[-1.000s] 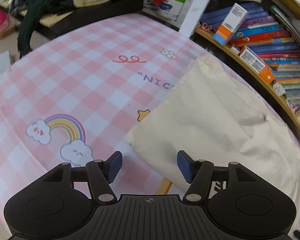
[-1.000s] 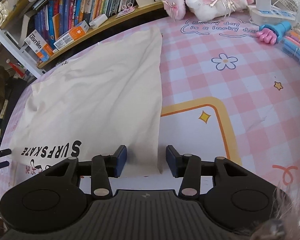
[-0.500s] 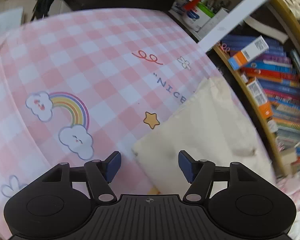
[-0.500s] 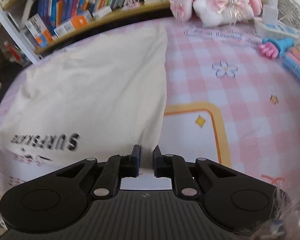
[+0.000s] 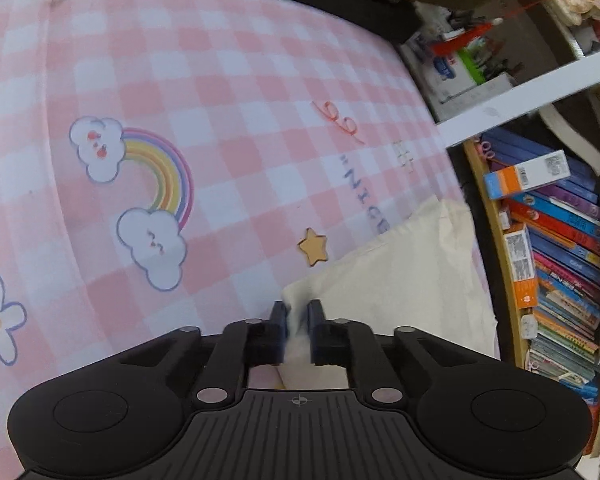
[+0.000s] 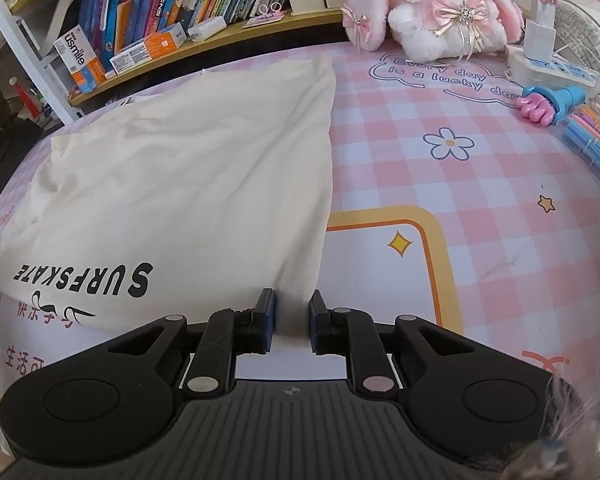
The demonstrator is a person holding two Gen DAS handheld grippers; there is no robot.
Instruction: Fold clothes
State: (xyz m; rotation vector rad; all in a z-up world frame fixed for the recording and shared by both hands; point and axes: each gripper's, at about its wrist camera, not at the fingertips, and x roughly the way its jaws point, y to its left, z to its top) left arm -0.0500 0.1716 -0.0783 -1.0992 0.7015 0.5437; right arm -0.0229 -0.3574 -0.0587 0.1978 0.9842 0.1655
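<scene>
Now both tools grip the same cream T-shirt (image 6: 188, 184), which lies spread over the pink checked bench (image 6: 440, 184) and fills the left half of the right wrist view. At bottom centre of that view, the right hand-held gripper (image 6: 291, 318) has its blue pads pressed onto the shirt's near hem corner, cloth filling the narrow gap between them. Black "SURFSKATE" lettering (image 6: 86, 278) runs upside down at lower left, just beside the left pad. In the left wrist view, the left hand-held gripper (image 5: 298, 330) is clamped on another corner of the T-shirt (image 5: 412, 276), which rises slightly off the bench (image 5: 220, 92) at lower centre. A rainbow print (image 5: 156, 176) sits at centre left, a yellow star (image 5: 314, 246) just beside the cloth's edge. Books on a shelf (image 5: 560, 248) crowd the right edge; a pink plush rabbit (image 6: 432, 4) sits upper right in the right view.
</scene>
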